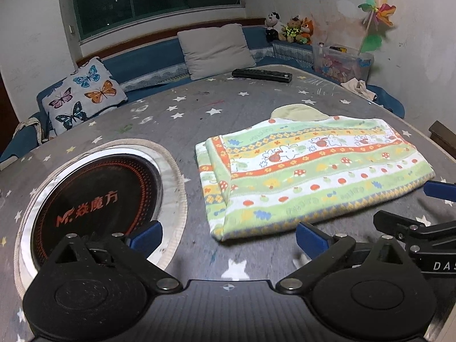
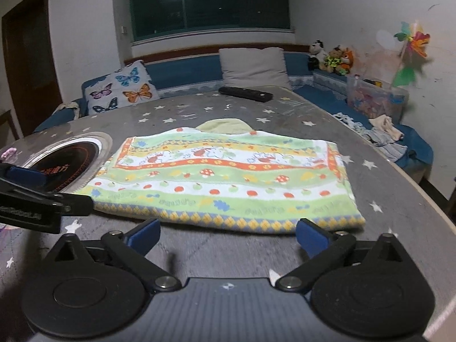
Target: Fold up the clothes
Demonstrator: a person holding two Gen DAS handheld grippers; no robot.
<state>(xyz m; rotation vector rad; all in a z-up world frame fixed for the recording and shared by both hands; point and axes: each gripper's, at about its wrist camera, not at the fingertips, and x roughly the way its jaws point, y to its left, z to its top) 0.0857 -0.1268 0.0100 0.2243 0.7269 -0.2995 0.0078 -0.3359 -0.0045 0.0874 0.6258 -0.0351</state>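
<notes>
A folded cloth [image 1: 313, 171] [image 2: 222, 179], striped green, orange and white with mushrooms and little animals, lies flat on the grey star-print table [image 1: 199, 114]. A pale yellow piece [image 1: 296, 112] [image 2: 225, 125] pokes out from under its far edge. My left gripper [image 1: 228, 236] is open over bare table, just short of the cloth's near left corner, with nothing between its blue pads. My right gripper [image 2: 228, 236] is open too, its tips right at the cloth's near edge and holding nothing. Each gripper shows at the edge of the other's view.
A round black hob [image 1: 97, 199] [image 2: 68, 162] is set into the table left of the cloth. A black remote [image 1: 262, 74] lies at the far side. Cushions, soft toys, a pinwheel and a plastic box line the blue bench; loose clothes [image 2: 384, 139] lie on its right.
</notes>
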